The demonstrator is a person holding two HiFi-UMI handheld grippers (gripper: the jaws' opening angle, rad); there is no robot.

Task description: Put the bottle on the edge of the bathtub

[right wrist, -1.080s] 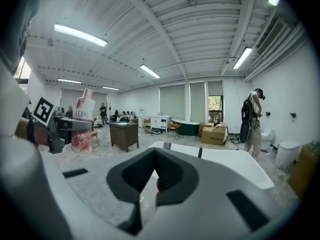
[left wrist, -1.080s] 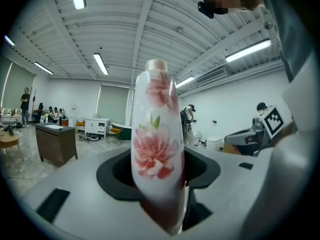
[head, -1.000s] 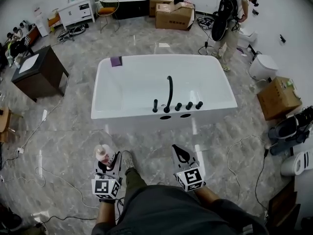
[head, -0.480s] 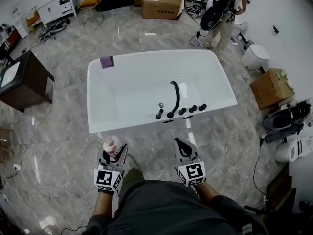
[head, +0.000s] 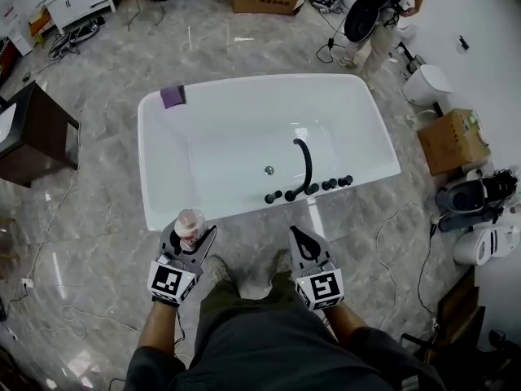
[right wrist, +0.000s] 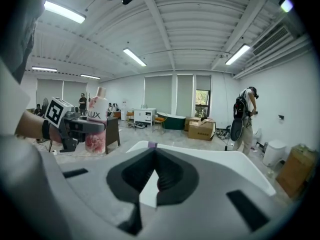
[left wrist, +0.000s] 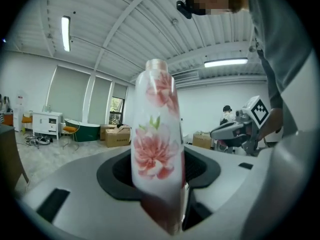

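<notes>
My left tongs [head: 189, 235] clamp the flower-printed bottle [head: 190, 220] upright for carrying to the bathtub's [head: 244, 205] near edge; my right tongs [head: 298, 239] are closed, empty.

I look down on a white bathtub [head: 156, 187] standing on the grey marble floor [head: 98, 243]. A black curved faucet [head: 305, 156] and a row of black knobs [head: 311, 190] sit on its near rim, and a purple cloth [head: 172, 96] lies on its far left corner. My left gripper [head: 190, 233] has its jaws closed on the bottle [head: 190, 223], upright, just short of the tub's near side. My right gripper [head: 295, 236] is beside it, jaws drawn to a point with nothing in them. Another person [head: 376, 8] stands beyond the tub.
</notes>
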